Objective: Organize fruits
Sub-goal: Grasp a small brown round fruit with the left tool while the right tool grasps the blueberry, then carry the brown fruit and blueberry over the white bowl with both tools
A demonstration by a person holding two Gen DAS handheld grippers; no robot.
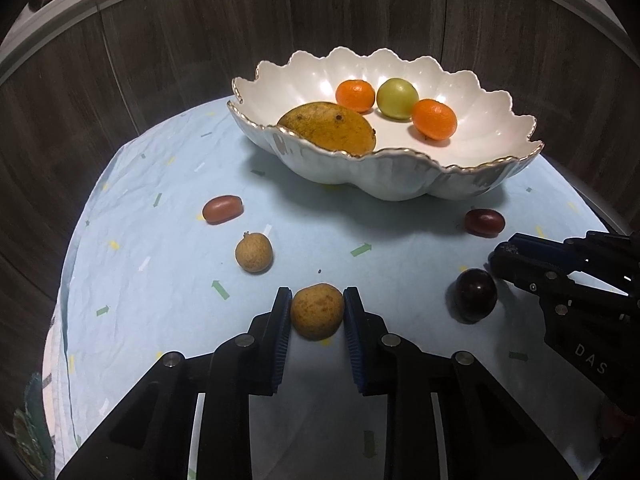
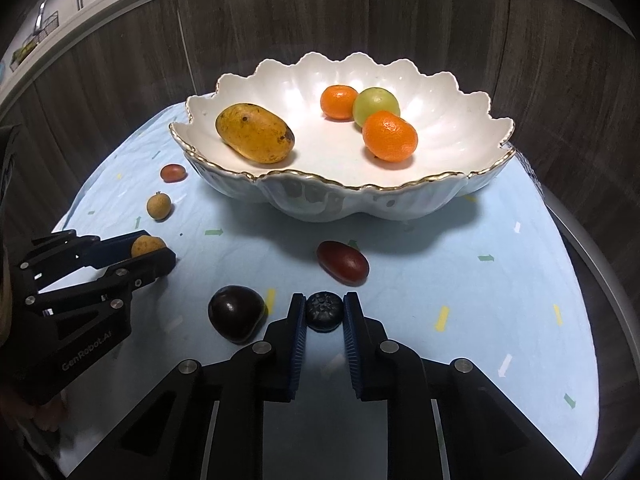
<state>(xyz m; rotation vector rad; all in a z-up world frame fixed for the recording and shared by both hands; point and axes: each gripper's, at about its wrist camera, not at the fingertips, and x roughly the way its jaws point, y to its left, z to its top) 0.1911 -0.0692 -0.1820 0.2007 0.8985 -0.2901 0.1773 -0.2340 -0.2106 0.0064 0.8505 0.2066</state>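
Note:
A white scalloped bowl [image 1: 404, 178] [image 2: 320, 200] at the back holds a mango [image 1: 328, 126] [image 2: 254, 132], two tangerines [image 1: 434, 119] [image 2: 390, 136] and a green fruit [image 1: 397, 99] [image 2: 376, 104]. My left gripper [image 1: 317, 312] [image 2: 154, 254] is shut on a tan longan [image 1: 317, 311] [image 2: 147, 246] low over the cloth. My right gripper [image 2: 324, 312] [image 1: 500, 256] is shut on a blueberry [image 2: 325, 311]. On the cloth lie another longan [image 1: 253, 255] [image 2: 159, 206], two red jujubes [image 1: 222, 209] [image 1: 484, 222] [image 2: 343, 261] [image 2: 173, 173] and a dark plum [image 1: 475, 294] [image 2: 236, 313].
A pale blue cloth [image 1: 160, 280] [image 2: 480, 300] with small arrow marks covers the round table. Dark wood panels [image 1: 160, 60] stand behind the bowl. The table's edge curves close at the left and right.

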